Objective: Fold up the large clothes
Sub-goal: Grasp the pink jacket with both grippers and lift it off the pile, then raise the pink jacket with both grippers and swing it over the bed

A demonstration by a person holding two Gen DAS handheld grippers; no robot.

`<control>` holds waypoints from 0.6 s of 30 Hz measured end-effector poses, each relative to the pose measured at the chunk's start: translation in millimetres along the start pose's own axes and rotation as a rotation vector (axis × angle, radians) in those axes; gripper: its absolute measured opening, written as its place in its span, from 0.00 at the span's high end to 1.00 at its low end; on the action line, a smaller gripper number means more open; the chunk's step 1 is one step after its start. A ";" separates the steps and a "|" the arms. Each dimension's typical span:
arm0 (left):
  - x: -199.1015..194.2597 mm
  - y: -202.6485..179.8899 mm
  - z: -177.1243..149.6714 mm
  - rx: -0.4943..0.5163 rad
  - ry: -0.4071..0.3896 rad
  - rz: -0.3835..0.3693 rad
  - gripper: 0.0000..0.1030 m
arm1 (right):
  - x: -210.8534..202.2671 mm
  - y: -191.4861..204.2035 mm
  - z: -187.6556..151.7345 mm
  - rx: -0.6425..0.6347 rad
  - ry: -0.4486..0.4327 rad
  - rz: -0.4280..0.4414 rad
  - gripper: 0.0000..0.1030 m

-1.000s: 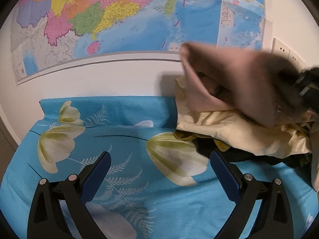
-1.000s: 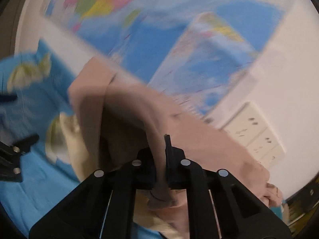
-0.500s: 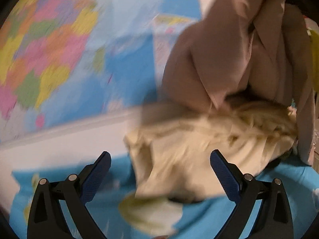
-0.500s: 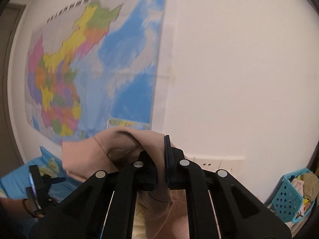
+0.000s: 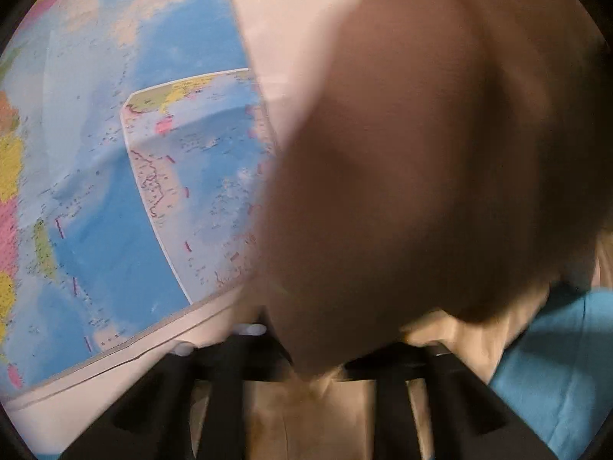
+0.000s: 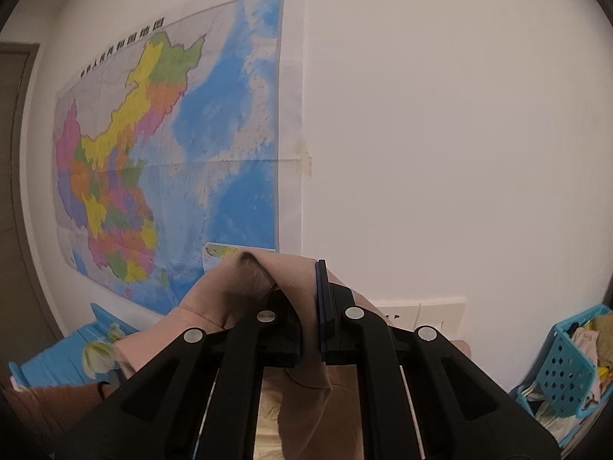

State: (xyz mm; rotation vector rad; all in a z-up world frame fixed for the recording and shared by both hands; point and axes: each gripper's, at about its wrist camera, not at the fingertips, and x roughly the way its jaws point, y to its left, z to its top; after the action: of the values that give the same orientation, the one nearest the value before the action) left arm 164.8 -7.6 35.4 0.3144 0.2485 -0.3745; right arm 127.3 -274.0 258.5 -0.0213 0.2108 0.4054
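1. The right gripper [image 6: 309, 306] has its black jaws pressed narrowly together on a fold of the dusty-pink ribbed fabric garment [image 6: 245, 291], raised high in front of the white wall [image 6: 440, 134].
2. The left gripper [image 5: 314, 349] is smothered by the same garment [image 5: 421, 172], which fills most of its view in blur. Cloth runs down between the black fingers [image 5: 226, 375], but whether they pinch it or only sit under it I cannot tell.
3. The garment hangs from the right gripper downward and towards the left side, so its long axis looks to fall steeply below the grip. The left gripper is the nearer one to the hanging bulk and seems best placed to catch a second corner or hem.
4. The cloth looks soft, thick and finely ribbed, bunched rather than spread, with no clear edge or sleeve showing.
5. Further out: a pale cream garment [image 5: 471, 341] below, the bright blue bedsheet [image 5: 555, 364], the coloured wall map [image 6: 161, 161], and a turquoise perforated plastic basket [image 6: 563, 372] at the right.
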 end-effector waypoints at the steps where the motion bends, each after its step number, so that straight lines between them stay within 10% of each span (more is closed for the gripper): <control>1: -5.8 5.0 7.9 -0.031 -0.023 0.010 0.92 | -6.8 -0.6 2.8 -0.002 -0.010 -0.015 0.94; 13: -196.9 27.3 137.5 -0.201 -0.394 -0.022 0.92 | -197.1 20.5 88.2 -0.047 -0.282 -0.035 0.94; 18: -304.3 29.5 166.0 -0.214 -0.482 0.076 0.92 | -258.6 42.8 100.8 -0.053 -0.350 0.055 0.94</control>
State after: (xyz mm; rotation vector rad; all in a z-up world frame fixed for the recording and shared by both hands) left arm -68.2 58.0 285.2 0.0171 -0.1953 -0.3347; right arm -101.5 -329.0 411.6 0.0034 -0.1447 0.4626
